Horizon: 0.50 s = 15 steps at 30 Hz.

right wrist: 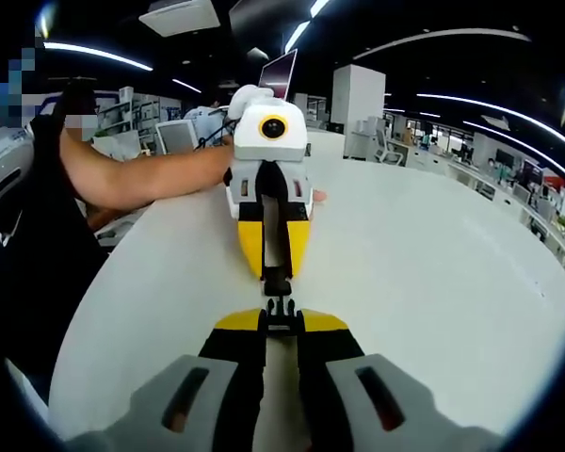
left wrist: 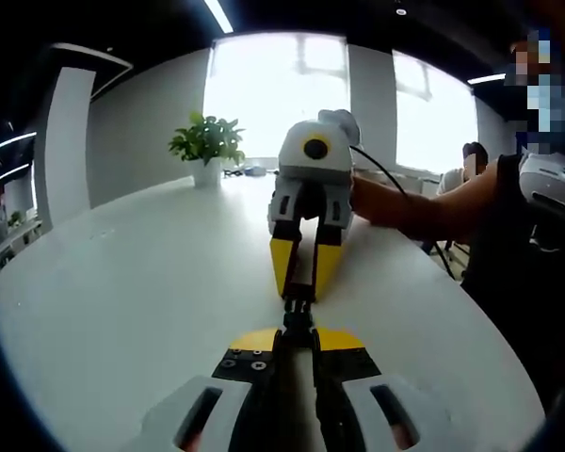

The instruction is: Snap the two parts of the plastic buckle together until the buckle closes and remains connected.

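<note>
On a white table, my two grippers face each other tip to tip. The left gripper is shut on one black buckle part. The right gripper, coming in from the far side, is shut on the other black part, which runs up between its yellow jaws. In the right gripper view, my right gripper holds the pronged part, and the left gripper holds its mating part. The two parts meet end to end. I cannot tell whether they have latched.
A potted plant stands at the table's far edge by bright windows. A person's forearm reaches in from the right, and the person's body is close by. Beyond the table are a monitor and office desks.
</note>
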### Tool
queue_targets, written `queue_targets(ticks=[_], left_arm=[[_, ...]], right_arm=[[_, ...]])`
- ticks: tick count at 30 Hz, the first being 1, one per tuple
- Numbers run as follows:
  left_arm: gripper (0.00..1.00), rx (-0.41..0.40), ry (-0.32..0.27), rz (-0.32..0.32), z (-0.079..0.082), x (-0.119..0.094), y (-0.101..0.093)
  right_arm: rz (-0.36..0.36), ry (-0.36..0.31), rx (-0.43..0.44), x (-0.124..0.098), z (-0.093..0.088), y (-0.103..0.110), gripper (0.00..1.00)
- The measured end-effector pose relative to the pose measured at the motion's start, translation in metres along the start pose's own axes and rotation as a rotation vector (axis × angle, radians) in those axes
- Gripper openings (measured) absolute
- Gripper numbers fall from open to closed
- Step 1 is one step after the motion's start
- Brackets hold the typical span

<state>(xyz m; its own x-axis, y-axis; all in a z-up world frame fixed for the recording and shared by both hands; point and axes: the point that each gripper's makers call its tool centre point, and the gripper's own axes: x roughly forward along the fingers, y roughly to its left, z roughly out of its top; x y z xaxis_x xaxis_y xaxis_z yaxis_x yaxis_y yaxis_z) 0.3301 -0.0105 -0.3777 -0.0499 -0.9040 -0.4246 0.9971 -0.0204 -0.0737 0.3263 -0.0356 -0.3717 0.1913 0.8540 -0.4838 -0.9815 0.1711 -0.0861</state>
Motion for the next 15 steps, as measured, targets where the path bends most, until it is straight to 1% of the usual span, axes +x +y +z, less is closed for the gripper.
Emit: queue_targets(ticks=[8,15], left_arm=[[0.11,0.011,-0.002,-0.003,0.0001,0.0011,0.0003],[0.11,0.012,-0.003,-0.005,0.0004,0.0017,-0.0002]], right_arm=[[0.0,-0.015,0.005,0.0002,0.0019,-0.0009,0.11],[0.002,-0.016,0.002,0.0007,0.0016,-0.0009,0.11]])
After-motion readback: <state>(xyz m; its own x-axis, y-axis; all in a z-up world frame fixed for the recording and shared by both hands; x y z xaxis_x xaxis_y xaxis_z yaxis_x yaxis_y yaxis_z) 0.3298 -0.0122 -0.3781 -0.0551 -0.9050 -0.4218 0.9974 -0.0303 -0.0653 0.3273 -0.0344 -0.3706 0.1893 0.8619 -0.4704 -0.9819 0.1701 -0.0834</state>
